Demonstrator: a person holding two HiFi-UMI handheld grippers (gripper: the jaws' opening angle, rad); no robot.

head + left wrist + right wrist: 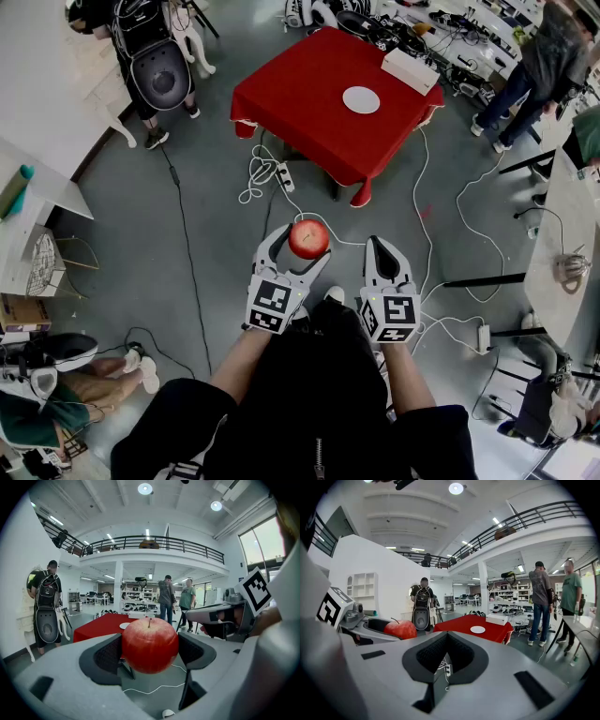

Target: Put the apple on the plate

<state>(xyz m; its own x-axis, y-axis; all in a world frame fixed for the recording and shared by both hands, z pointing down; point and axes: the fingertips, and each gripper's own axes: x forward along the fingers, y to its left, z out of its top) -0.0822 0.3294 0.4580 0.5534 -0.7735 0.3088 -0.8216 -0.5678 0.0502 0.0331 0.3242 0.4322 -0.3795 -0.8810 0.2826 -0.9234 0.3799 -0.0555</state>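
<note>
A red apple (308, 239) (150, 645) sits between the pads of my left gripper (300, 244) (150, 654), which is shut on it and holds it above the grey floor. The apple (400, 629) also shows at the left of the right gripper view. A small white plate (361, 99) (124, 626) (477, 629) lies on a red-clothed table (300, 94) some way ahead. My right gripper (385, 247) (447, 641) hangs beside the left one, its jaws together with nothing between them.
A white box (410, 70) rests on the table's far right corner. White cables and a power strip (264, 174) lie on the floor between me and the table. A person with a backpack (155, 66) stands at the left, another person (544, 56) at the right. White tables (562, 234) flank both sides.
</note>
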